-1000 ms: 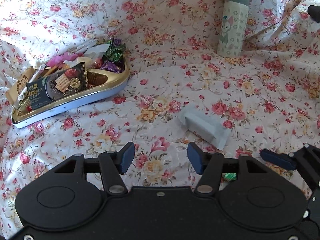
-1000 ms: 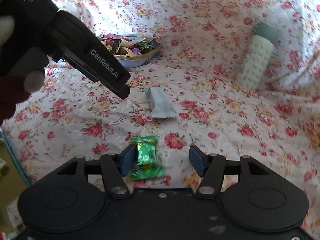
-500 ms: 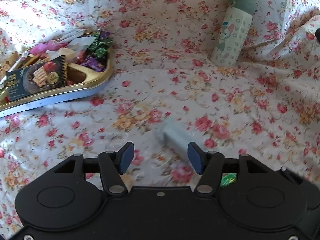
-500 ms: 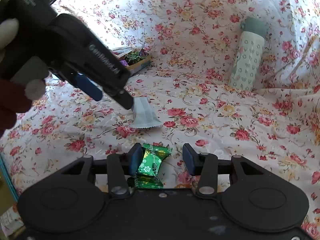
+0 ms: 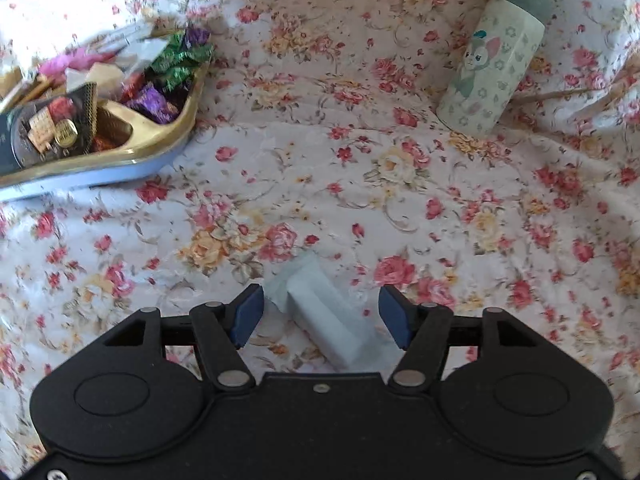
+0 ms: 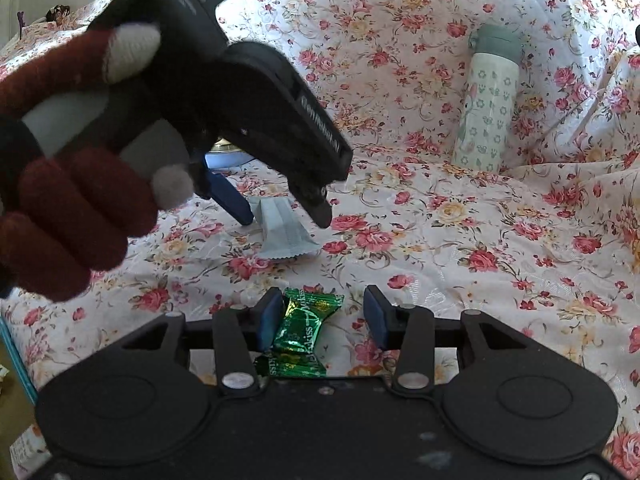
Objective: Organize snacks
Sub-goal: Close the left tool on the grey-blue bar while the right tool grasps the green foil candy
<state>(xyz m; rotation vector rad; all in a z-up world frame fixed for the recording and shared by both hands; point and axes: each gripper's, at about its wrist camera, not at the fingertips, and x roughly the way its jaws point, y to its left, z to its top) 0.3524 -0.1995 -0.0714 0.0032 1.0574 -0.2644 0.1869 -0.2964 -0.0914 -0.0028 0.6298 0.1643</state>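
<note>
A floral cloth covers the whole surface, and on it the gold-rimmed tray at far left is already heaped with wrapped snacks, so I judge most of the sorting done, with two pieces still loose on the cloth. My left gripper has its jaws wide and opening over the pale blue packet, which lies flat between them untouched, its long axis slanting from near right to far left. My right gripper has its jaws closing on the green candy, twisted ends pointing toward and away from me, the left pad touching and the right still clear.
</note>
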